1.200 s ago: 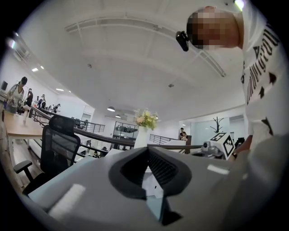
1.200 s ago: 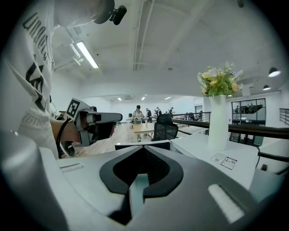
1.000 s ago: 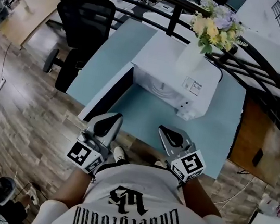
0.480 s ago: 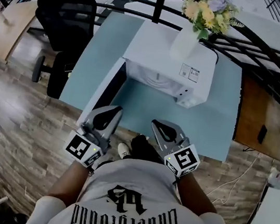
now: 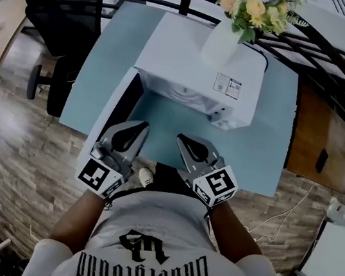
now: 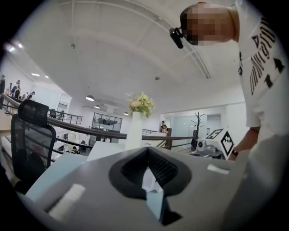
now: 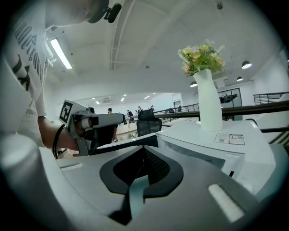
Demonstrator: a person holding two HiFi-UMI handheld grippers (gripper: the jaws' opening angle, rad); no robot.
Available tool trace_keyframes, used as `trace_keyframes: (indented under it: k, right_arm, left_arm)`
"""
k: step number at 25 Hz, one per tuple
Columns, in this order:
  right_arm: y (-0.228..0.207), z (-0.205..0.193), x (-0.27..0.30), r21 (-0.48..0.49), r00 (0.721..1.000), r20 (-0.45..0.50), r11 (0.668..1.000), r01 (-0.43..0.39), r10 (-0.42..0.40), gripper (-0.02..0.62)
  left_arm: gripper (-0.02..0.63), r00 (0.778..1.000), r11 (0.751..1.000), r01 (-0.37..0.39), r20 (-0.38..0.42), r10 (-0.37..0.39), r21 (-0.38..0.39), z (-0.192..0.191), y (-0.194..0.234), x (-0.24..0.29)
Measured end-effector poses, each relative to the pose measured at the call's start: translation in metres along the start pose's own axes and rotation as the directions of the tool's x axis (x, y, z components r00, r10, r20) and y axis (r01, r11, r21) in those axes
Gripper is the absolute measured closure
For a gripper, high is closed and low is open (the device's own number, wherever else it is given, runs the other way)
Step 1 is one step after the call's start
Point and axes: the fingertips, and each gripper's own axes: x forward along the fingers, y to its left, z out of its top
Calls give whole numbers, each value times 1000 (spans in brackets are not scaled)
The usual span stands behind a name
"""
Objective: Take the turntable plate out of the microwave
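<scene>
Your left gripper [image 5: 140, 127] and right gripper [image 5: 182, 139] hover just in front of the boxy white microwave [image 5: 174, 46], both with jaws pressed together on nothing. Its door [image 5: 120, 107] stands open. The pale turntable plate [image 5: 181, 92] shows only as faint curved lines inside the cavity.

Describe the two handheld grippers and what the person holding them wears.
The left tongs and right tongs are grey wedge-shaped shells, each with a black teardrop recess on top and a white cube of black square markers behind. The person wears a white short-sleeved T-shirt with black gothic lettering.
</scene>
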Motion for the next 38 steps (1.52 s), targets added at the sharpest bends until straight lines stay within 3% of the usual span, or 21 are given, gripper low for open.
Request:
trace_keyframes:
  k: [11,15,22,29,33,38]
  right_arm:
    - [-67,-67,50,124,995,-100,992,1,12,588]
    - [-83,-103,67,189,988,-147,982,-10,39,557]
    - [-111,-157,98,358,979,-195,934,13,61,514]
    - [-138,-190,125,592,984,-172,803,70,41,488]
    - [-153,-208,132,681,984,-176,723,120,2,475]
    - [-166,-217,139,832,991,-119,539,130,-56,457]
  left_arm:
    - [556,999,1000,8,-39,-9,-19,-51,26,58]
    - [557,998,1000,24,-60,-25,-17,-77,31,75]
    - [557,990,997,-11,-143,1,-72,-127,51,97]
    - [557,981,992,-32,-193,8,-123,-158,62,108]
    - [557,982,993,-33,-190,10,-115,-170,68,112]
    - [557,978,988,-42,-208,11,-145,-181,70,115]
